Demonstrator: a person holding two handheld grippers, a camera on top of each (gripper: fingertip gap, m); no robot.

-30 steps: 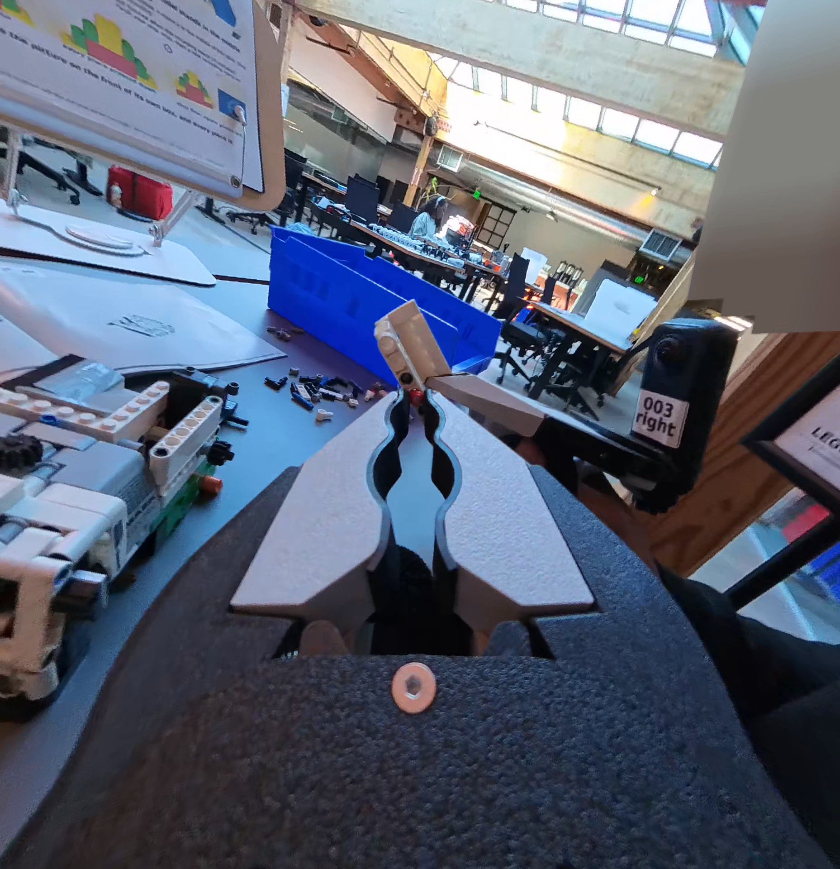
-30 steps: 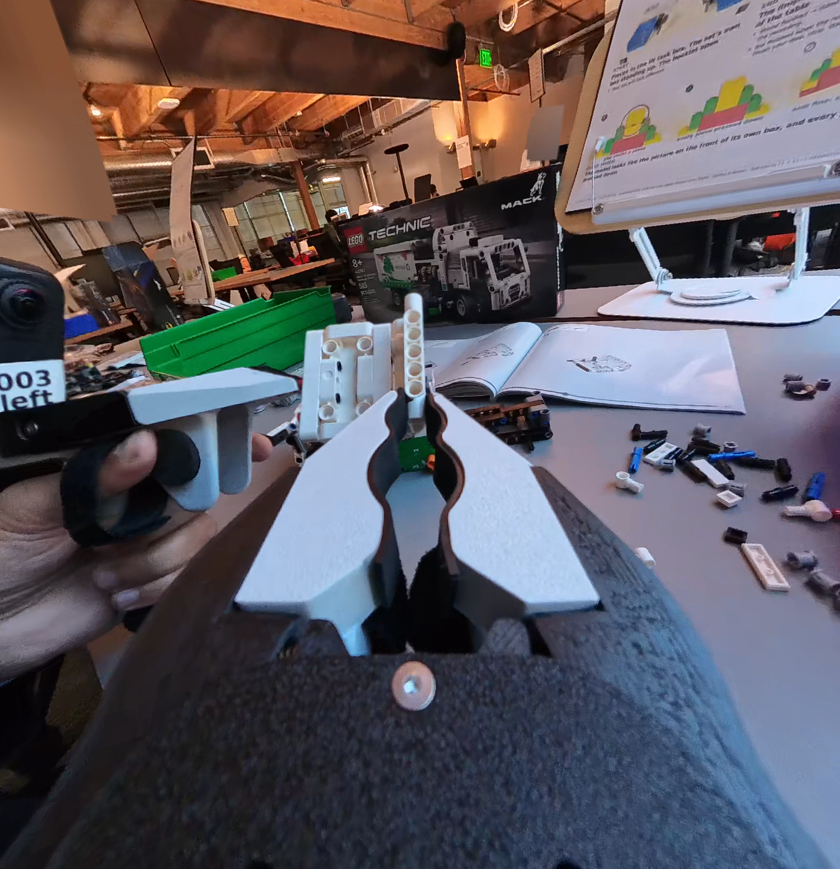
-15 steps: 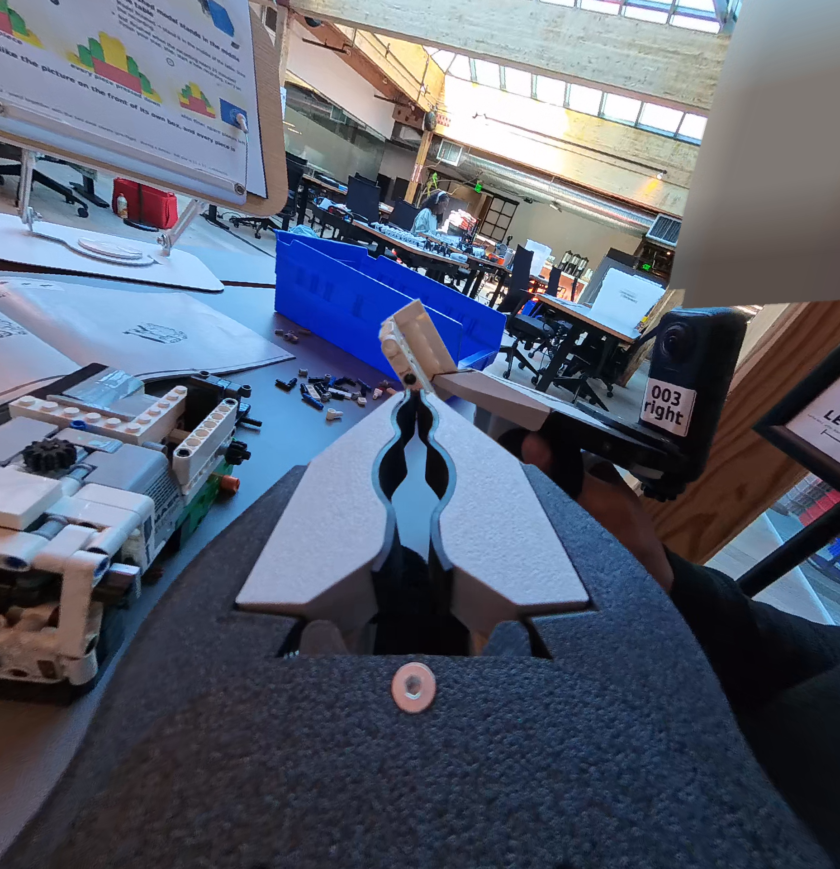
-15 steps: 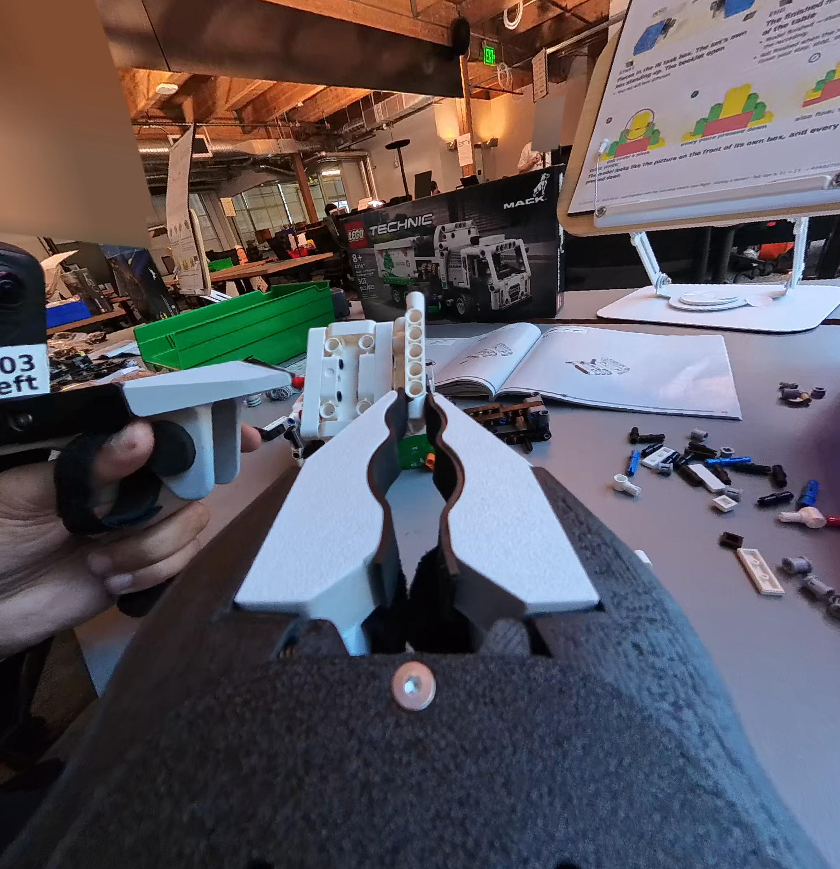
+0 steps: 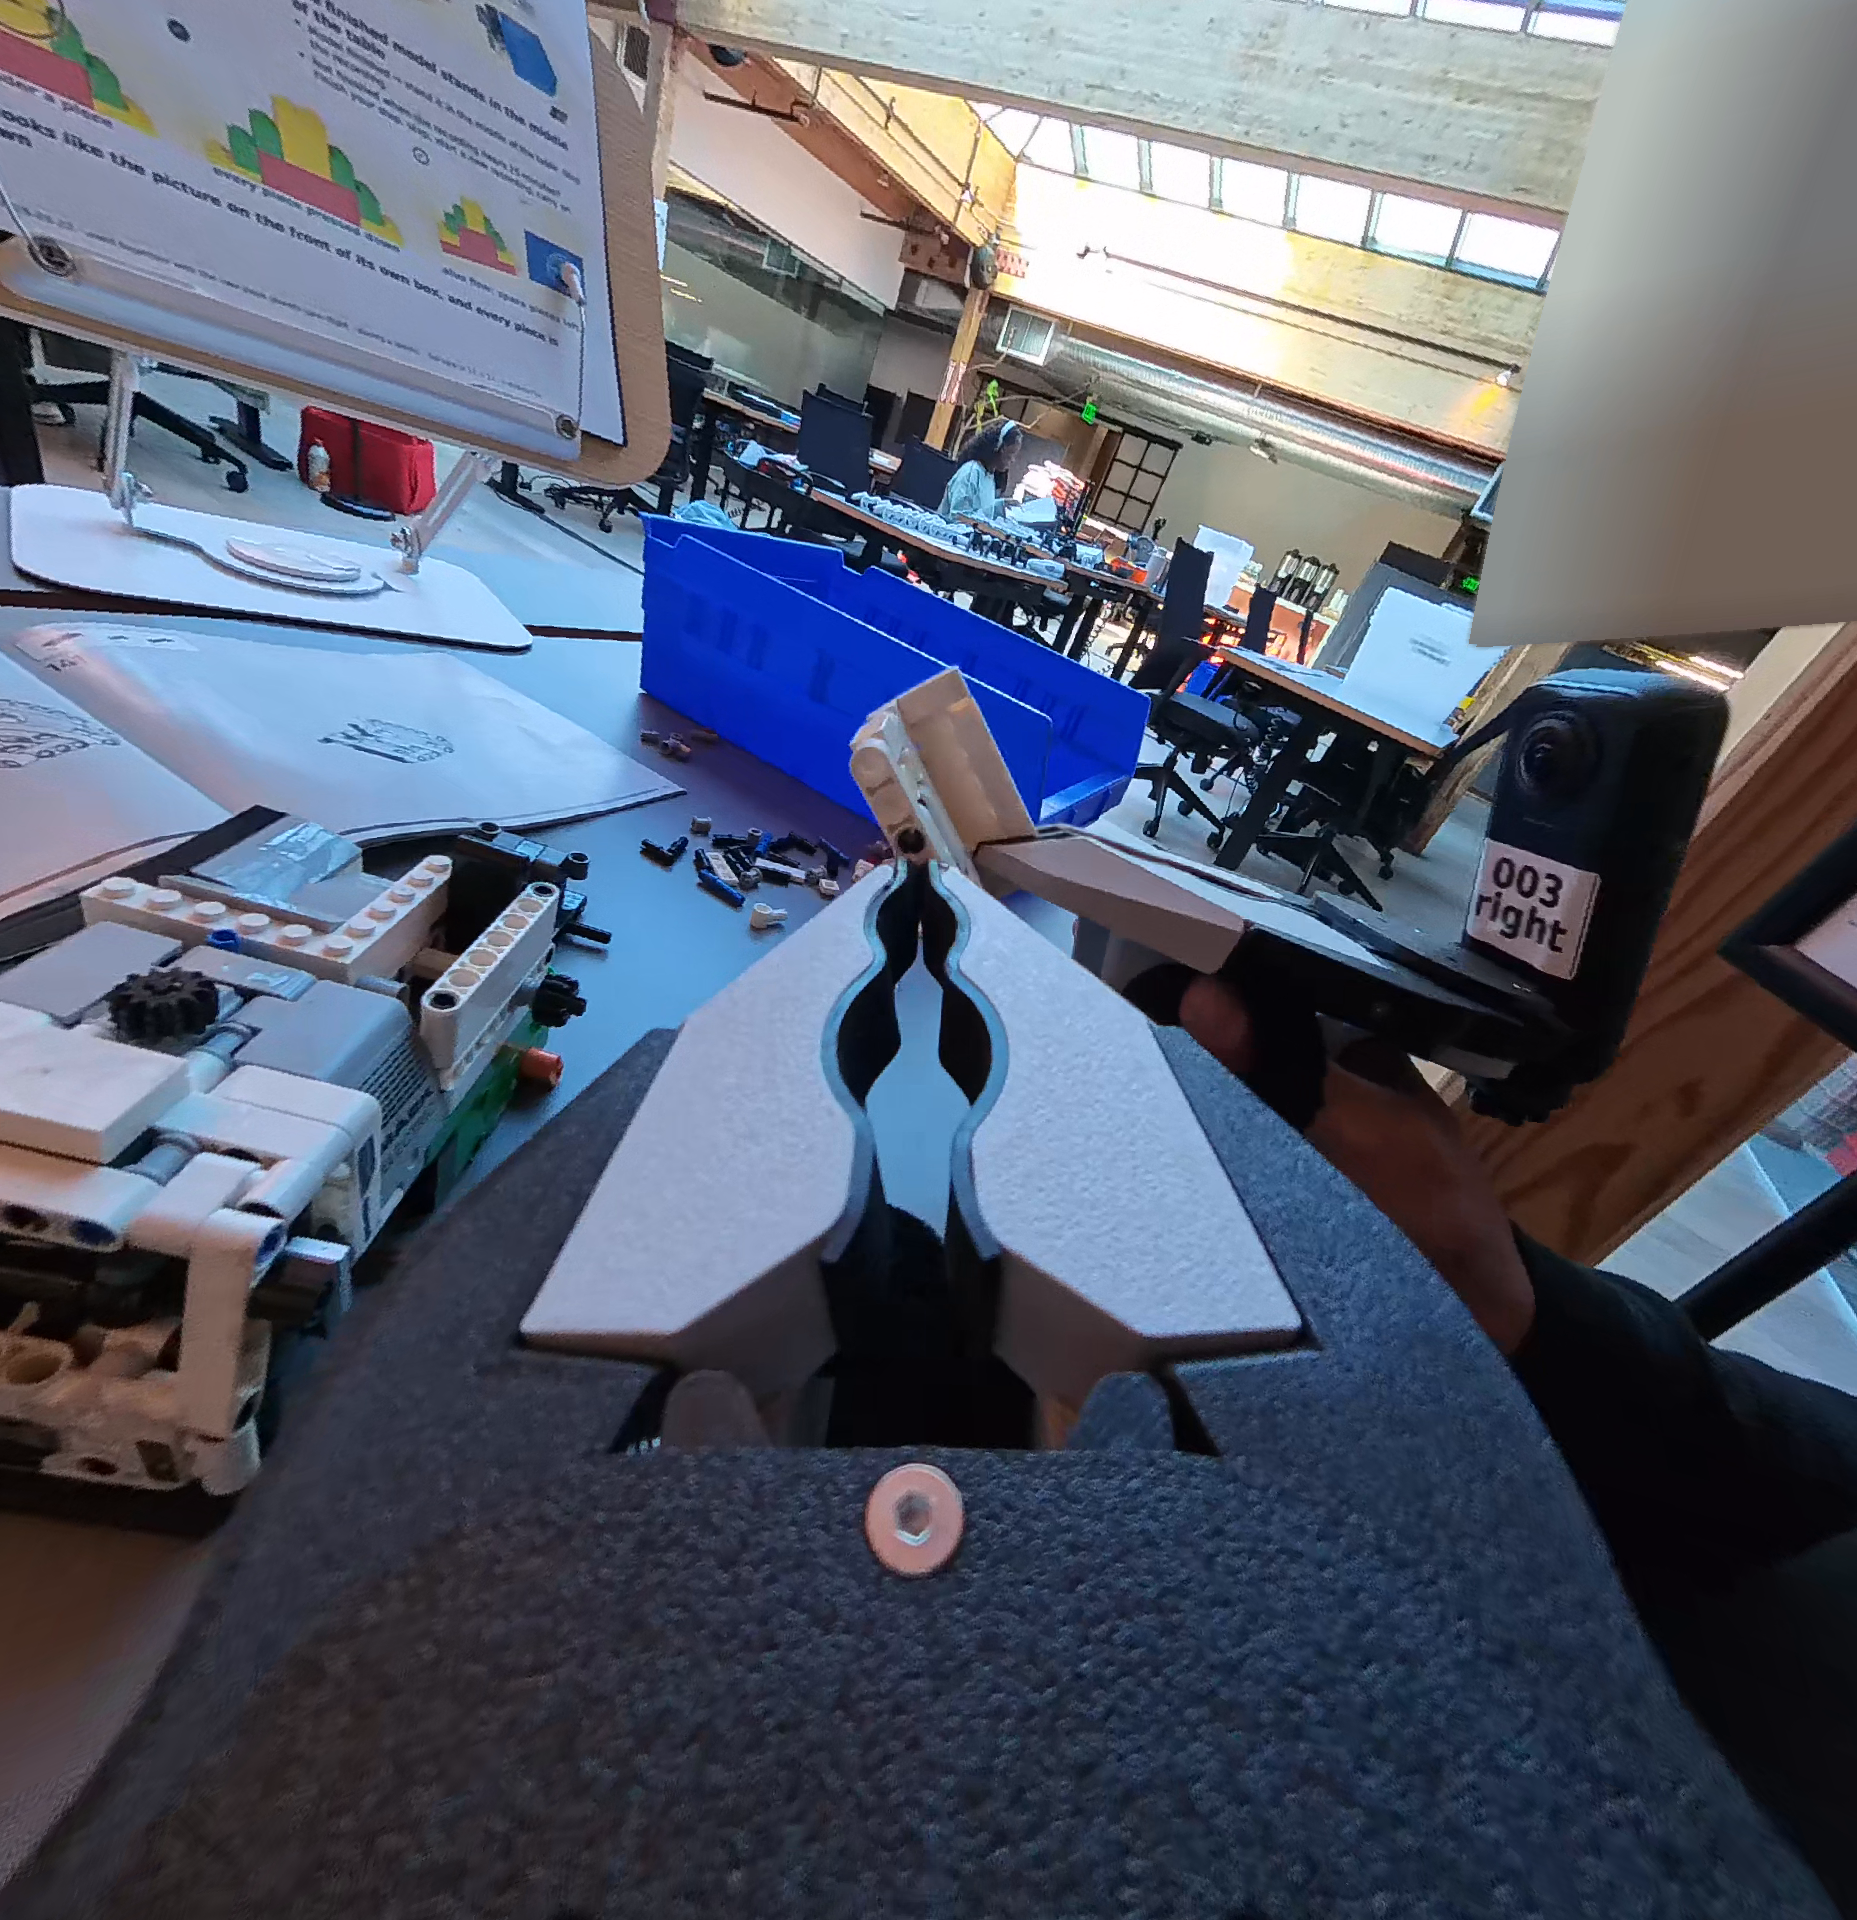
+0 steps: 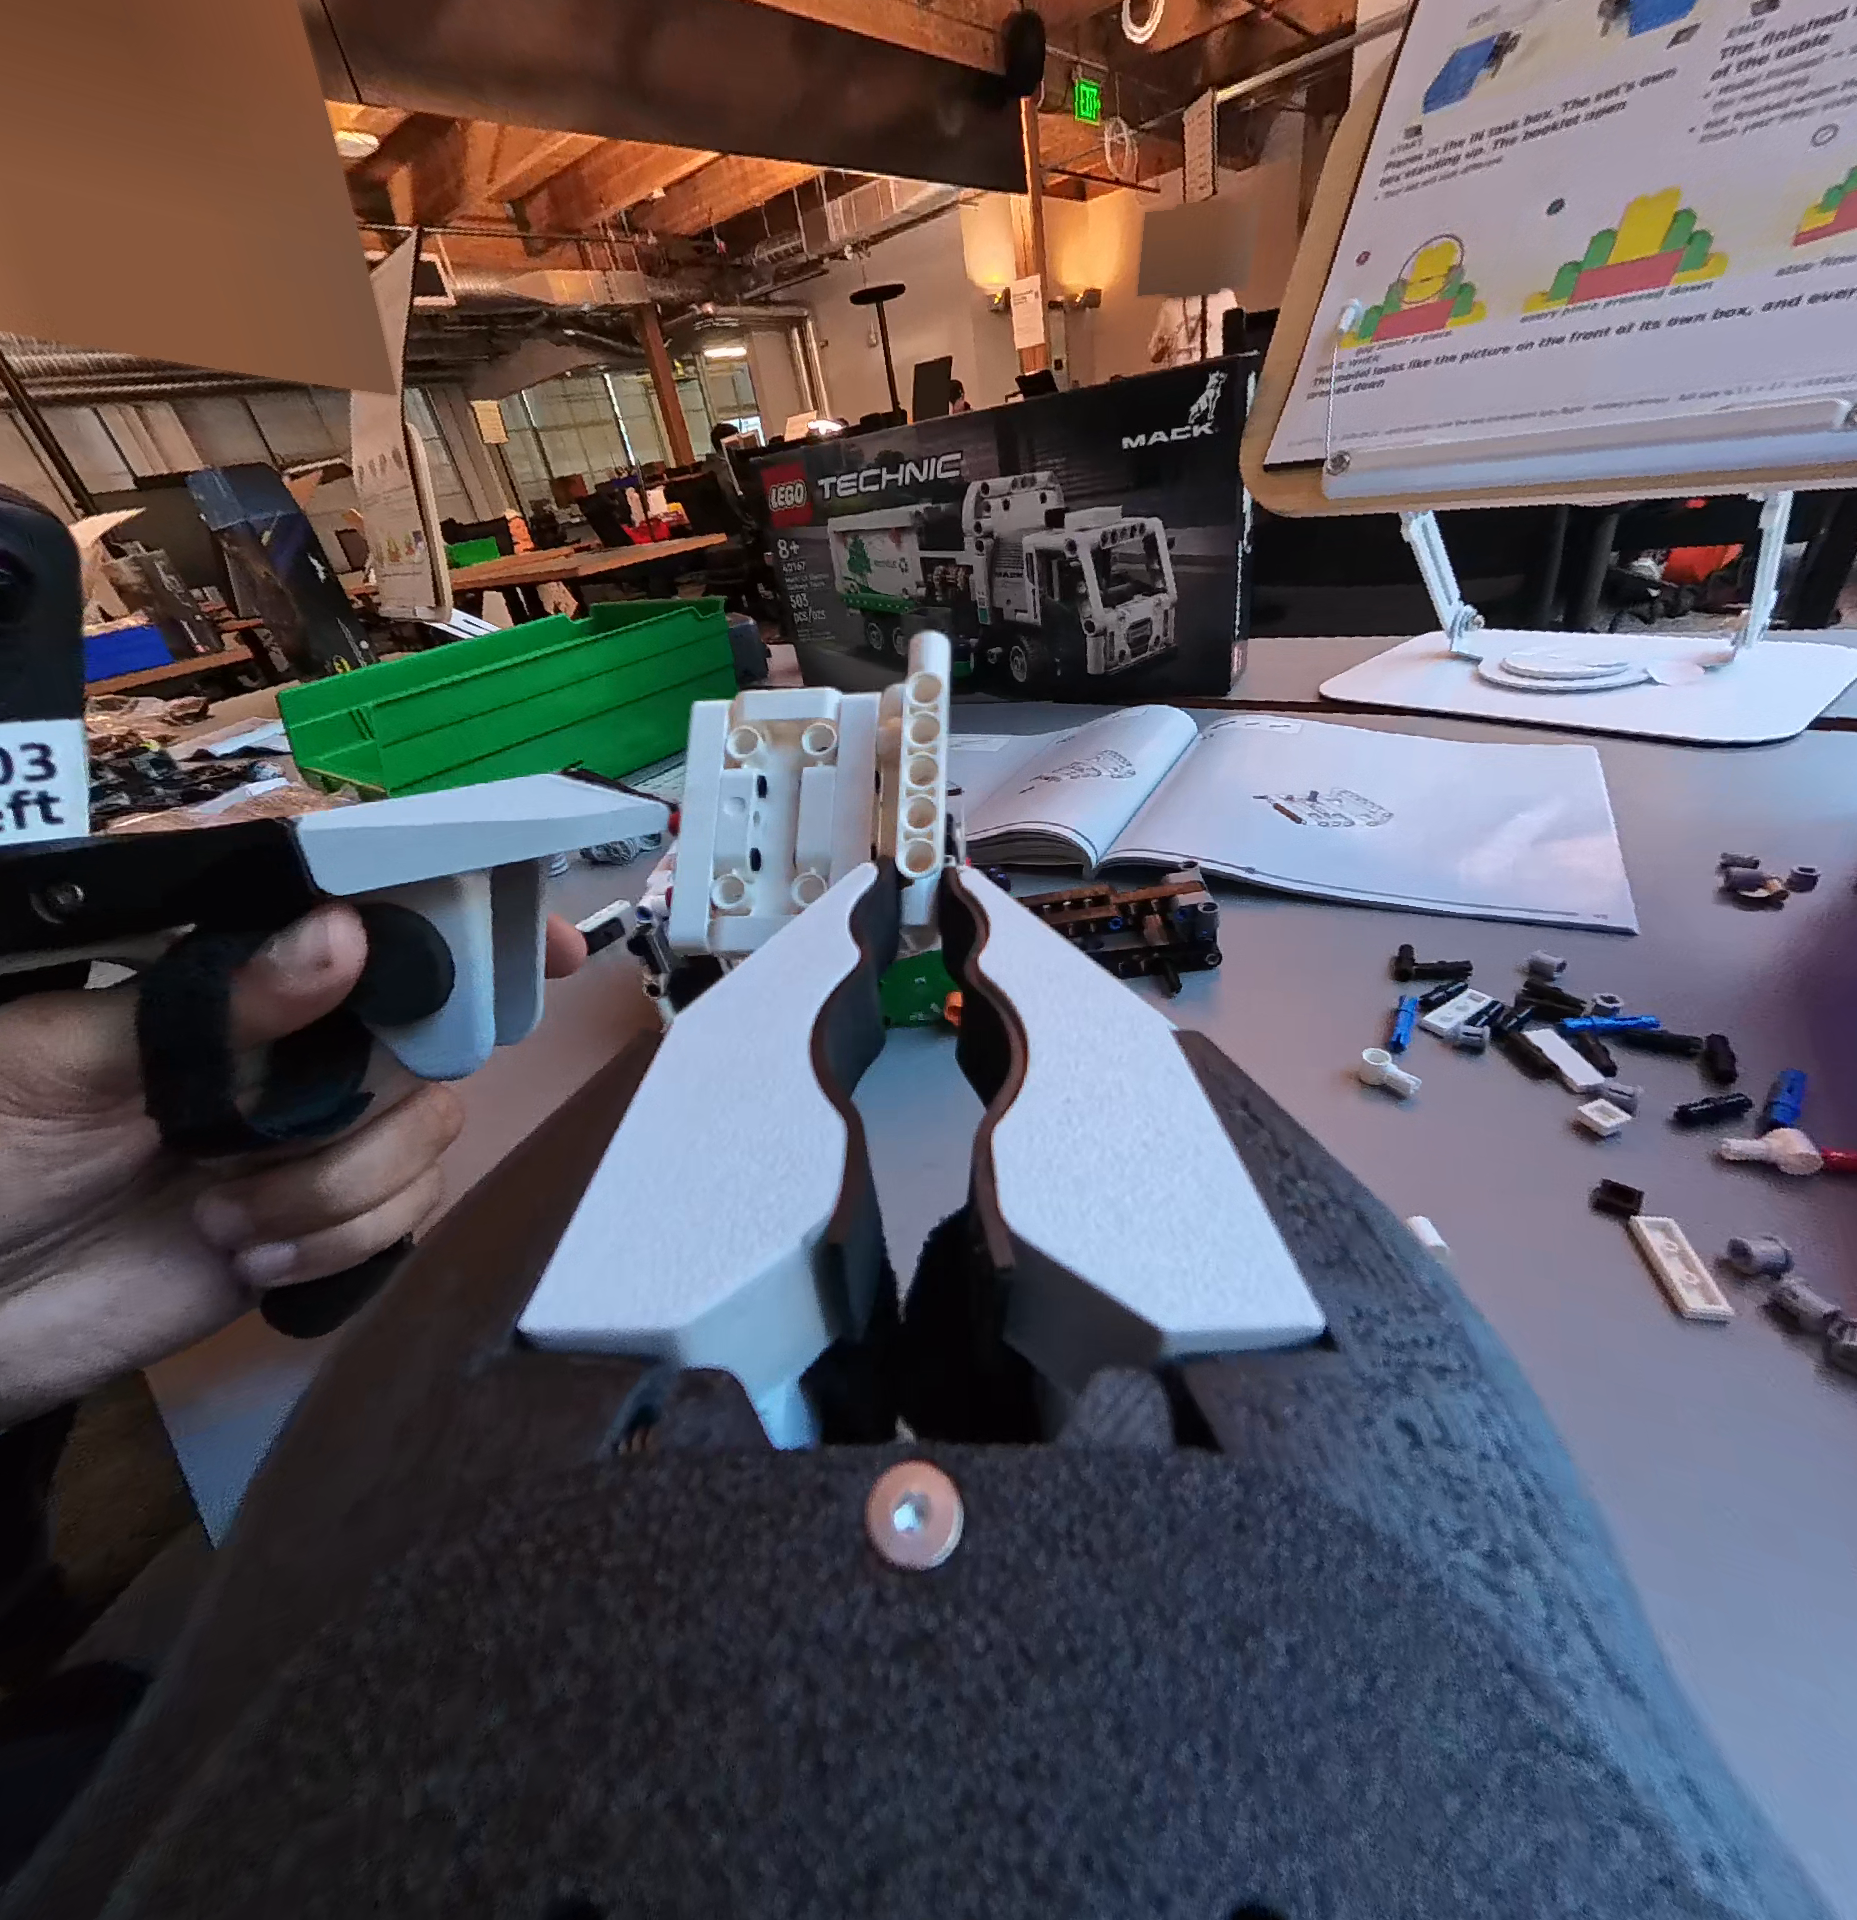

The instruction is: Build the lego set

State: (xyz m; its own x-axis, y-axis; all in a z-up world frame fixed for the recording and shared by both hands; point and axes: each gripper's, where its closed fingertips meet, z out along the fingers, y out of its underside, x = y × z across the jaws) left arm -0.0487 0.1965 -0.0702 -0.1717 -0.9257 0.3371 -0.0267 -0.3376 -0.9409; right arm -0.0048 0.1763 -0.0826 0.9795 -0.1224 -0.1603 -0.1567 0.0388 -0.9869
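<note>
My right gripper [image 6: 916,883] is shut on the perforated beam of a white sub-assembly [image 6: 799,821] and holds it upright above the table. It also shows in the left wrist view [image 5: 939,753], with the right gripper's finger [image 5: 1090,883] coming in from the right. My left gripper [image 5: 916,873] is shut on a small dark pin [image 5: 911,840], its tip against the sub-assembly's side. In the right wrist view the left gripper [image 6: 649,816] meets the sub-assembly from the left. The partly built white truck model [image 5: 228,1049] stands on the table at the left.
Loose small parts [image 6: 1568,1039] lie on the grey table; they also show in the left wrist view [image 5: 747,862]. An open booklet [image 6: 1319,810], the set box [image 6: 1007,540], a green bin [image 6: 508,696], a blue bin [image 5: 851,665] and a sheet stand [image 5: 280,208] ring the work area. A dark frame piece [image 6: 1121,914] lies by the booklet. There is about 6 cm between the tips of the two grippers.
Both grippers stay shut and together at the sub-assembly. The pair has shifted slightly, and more of the truck model and the booklet shows in the left wrist view.
</note>
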